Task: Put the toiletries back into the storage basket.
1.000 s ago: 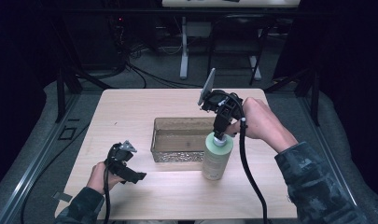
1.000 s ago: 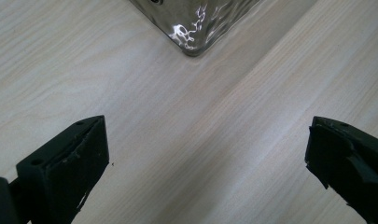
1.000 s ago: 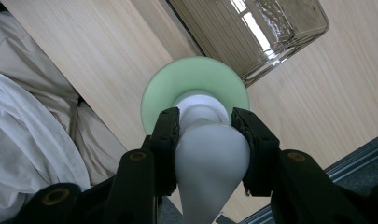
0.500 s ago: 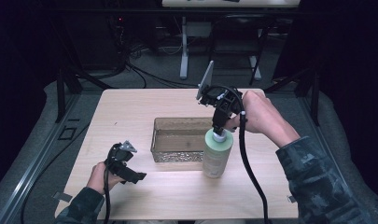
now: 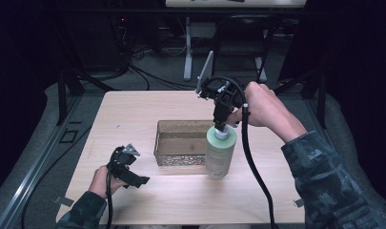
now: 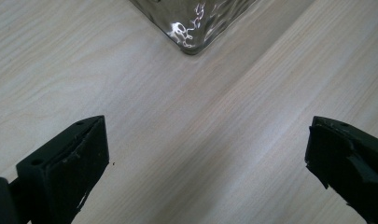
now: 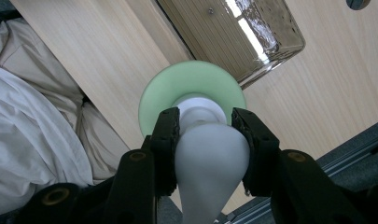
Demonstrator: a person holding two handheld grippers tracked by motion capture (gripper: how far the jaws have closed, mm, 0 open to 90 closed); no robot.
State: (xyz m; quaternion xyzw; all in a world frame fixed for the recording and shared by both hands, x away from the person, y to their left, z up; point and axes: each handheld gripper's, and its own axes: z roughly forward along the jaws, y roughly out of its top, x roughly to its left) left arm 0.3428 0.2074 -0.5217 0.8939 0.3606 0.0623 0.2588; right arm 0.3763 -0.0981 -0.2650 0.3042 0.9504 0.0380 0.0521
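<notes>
Bottle gripped by its pump top, not yet in the glass tray

The right gripper [image 5: 221,128] pointed straight down, its jaws clamped on the white pump head [image 7: 210,154] of a pale green bottle [image 5: 220,153], which hung or stood just below it at the near right corner of the clear glass tray [image 5: 163,143] (whether the base had left the table [image 5: 133,109] could not be told). Judging by that, the grasp was done, and the lift and the placing into the tray were left. Well off to the left, the left gripper [image 5: 127,168] lay low over the bare wood with jaws wide apart and nothing between them, one tray corner [image 6: 191,32] just ahead.
</notes>
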